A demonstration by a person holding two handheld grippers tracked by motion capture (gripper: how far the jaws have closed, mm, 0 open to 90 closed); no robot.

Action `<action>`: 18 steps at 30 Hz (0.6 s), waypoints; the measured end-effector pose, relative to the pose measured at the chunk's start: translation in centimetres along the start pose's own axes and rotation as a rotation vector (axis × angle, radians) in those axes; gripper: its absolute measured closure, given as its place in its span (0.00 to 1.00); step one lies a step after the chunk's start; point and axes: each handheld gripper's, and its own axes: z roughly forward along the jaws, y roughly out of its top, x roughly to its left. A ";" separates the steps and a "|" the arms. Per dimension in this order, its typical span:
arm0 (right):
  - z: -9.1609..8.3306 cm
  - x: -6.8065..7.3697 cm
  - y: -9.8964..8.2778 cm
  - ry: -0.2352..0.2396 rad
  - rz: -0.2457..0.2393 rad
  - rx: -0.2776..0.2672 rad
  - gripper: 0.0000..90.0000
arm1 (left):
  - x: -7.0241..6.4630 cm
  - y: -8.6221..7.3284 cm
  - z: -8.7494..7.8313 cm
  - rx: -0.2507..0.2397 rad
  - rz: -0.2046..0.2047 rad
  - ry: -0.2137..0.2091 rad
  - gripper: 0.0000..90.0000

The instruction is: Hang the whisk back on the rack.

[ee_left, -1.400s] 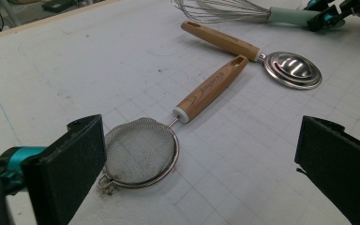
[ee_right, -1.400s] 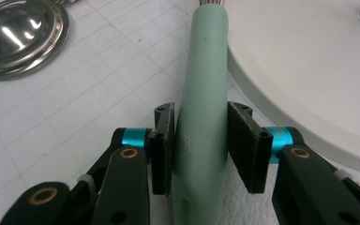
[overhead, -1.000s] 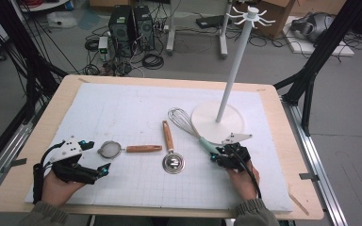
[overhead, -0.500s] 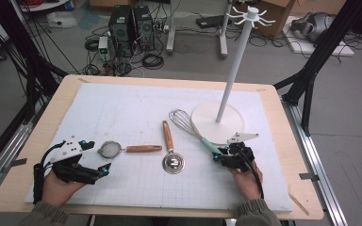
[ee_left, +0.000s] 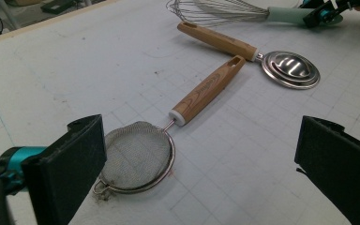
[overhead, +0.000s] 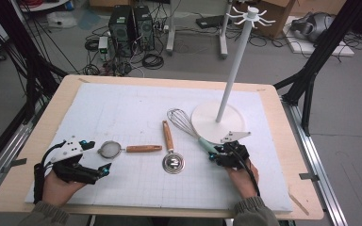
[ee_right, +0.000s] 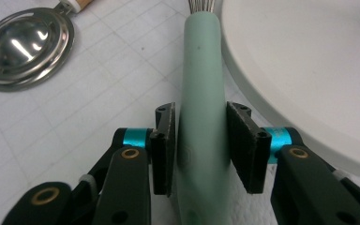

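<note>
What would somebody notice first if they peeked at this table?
Probably the tall white stand with hooks on top, rising from the table's right side. Just below its round base, the right claw straddles the whisk's mint-green handle; its jaws have just been opening. Toward the left lies a small mesh strainer, right in front of the open left claw.

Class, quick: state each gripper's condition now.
Left gripper: open, holding nothing.
Right gripper: jaws just opening around the whisk handle; grip cannot be told.
</note>
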 end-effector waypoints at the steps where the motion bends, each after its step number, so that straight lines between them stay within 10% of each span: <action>1: 0.3 0.0 0.1 -0.004 -0.007 0.004 0.69 | 0.0 0.0 0.0 -0.002 -0.002 0.000 0.03; 18: 0.2 -0.7 0.0 0.050 0.094 -0.042 0.74 | 0.0 0.0 0.0 -0.001 -0.003 0.000 0.03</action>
